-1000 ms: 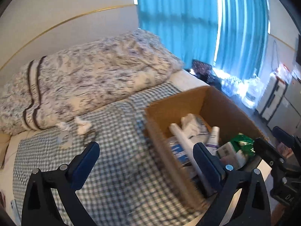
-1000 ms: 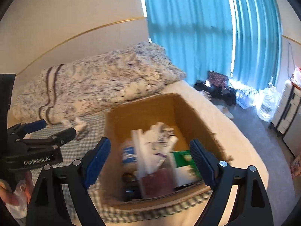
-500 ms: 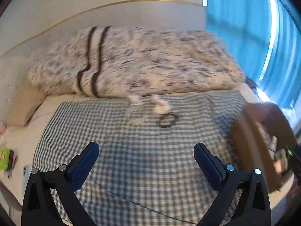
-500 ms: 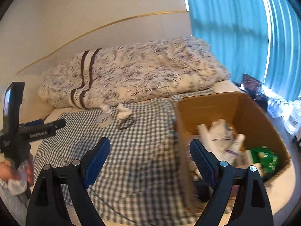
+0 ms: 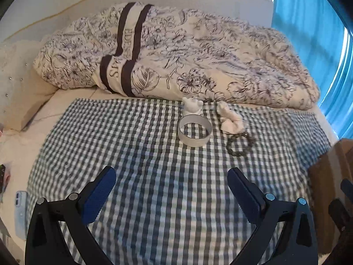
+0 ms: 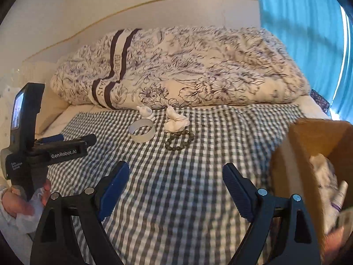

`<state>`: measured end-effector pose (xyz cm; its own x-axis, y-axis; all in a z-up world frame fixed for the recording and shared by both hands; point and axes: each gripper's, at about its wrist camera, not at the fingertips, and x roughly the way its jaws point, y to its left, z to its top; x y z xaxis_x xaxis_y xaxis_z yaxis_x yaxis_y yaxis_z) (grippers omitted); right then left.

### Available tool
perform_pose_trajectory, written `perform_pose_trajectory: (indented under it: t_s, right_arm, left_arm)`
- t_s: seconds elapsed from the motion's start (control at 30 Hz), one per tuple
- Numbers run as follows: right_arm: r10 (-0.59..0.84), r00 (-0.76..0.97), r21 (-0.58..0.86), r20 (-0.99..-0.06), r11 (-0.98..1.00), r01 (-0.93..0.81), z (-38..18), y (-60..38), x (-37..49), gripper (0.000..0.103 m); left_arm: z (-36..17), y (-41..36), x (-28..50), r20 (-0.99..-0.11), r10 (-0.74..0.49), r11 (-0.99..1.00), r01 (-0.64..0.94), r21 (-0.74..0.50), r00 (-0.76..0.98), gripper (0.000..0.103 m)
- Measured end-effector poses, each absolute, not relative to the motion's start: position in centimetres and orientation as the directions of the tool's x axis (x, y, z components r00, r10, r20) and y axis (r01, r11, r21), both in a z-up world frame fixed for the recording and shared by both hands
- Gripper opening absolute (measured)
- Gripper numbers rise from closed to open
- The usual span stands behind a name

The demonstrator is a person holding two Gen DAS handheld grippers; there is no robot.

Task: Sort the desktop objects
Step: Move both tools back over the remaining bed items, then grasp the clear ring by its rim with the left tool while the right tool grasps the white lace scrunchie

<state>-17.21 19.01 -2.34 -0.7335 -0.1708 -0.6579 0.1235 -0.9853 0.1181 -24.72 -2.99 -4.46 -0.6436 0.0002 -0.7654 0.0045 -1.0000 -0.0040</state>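
Both our tongs are spread wide apart and empty, hovering over the near part of the checked cloth (image 5: 154,165) on the bed. Left tongs (image 5: 169,190) point straight at the cluster of items; right tongs (image 6: 176,187) do the same from slightly further right.

The task items sit together at the far edge of the cloth, just in front of the rolled floral duvet (image 5: 198,50), well apart from both tongs:
- white ring band (image 5: 194,133), standing on its edge, open side up, nearest to the left tongs' centreline
- small white figurine (image 5: 192,107), upright, just behind the band, close to it; we can't tell if they touch
- white crumpled fabric piece (image 5: 230,120), just right of the band
- dark bead bracelet (image 5: 240,144), flat on the cloth, just in front of the fabric piece and at its near end

In the right wrist view the same row reads: band (image 6: 142,133), figurine (image 6: 146,111), fabric (image 6: 175,121), bracelet (image 6: 179,140).

Cardboard box (image 6: 313,161) stands at the right edge of the bed, right of the right tongs, with assorted packets inside, blurred. Its corner shows at the right of the left view (image 5: 328,172).

The person's left hand (image 6: 17,201) grips the left device handle. A phone (image 5: 21,212) lies near the left edge of the bed.
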Motion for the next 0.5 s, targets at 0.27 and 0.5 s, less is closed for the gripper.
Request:
perform_pose_trajectory:
  t_s: [0.27,0.5]
  right_arm:
    - [-0.149,-0.723,0.095,-0.675,-0.989,0.115,-5.2,18.0,-26.6,0.087]
    - [-0.153,-0.700,0.086,-0.697,-0.988,0.130,-7.3,17.3,-33.5,0.087]
  left_arm:
    - [-9.2,-2.3,-32.4,-0.812,0.020,-0.998,0.034,-0.049,-0.583,0.103]
    - [-13.6,-2.4,-37.7,-0.843,-0.008,-0.996,0.083,-0.043,-0.538,0.103]
